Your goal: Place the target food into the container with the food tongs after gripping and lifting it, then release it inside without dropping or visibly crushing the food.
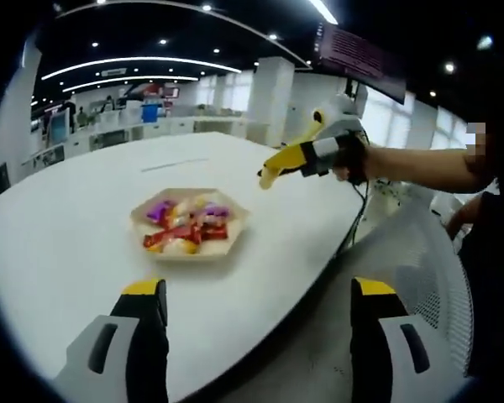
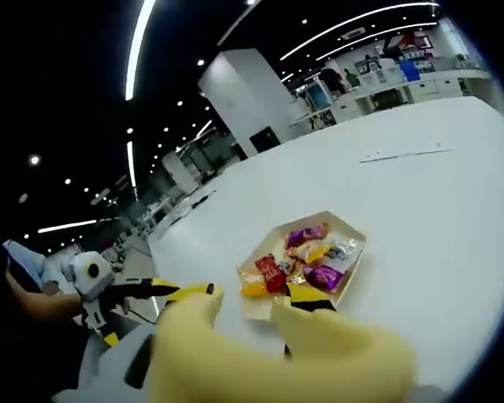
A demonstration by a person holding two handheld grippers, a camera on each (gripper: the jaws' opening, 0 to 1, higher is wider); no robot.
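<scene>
A hexagonal paper tray [image 1: 235, 220] of wrapped candies [image 1: 187, 225] sits on the white table, ahead of my left gripper [image 1: 256, 323], whose jaws stand wide open with nothing between them. A hand holds my right gripper [image 1: 319, 154] in from the right, above the table past the tray; yellow food tongs [image 1: 279, 166] stick out of it, tips close together. In the right gripper view the tongs [image 2: 235, 353] blur large at the bottom, my right gripper [image 2: 265, 315] shut on them, just short of the tray [image 2: 353, 269] and its candies [image 2: 307, 256]. The left gripper [image 2: 164, 290] shows at the left.
The white table [image 1: 59, 243] curves to an edge at the right, with a white mesh chair [image 1: 433, 269] beyond it. A thin strip [image 2: 401, 154] lies on the table far behind the tray. A person's arm [image 1: 420, 166] reaches in from the right.
</scene>
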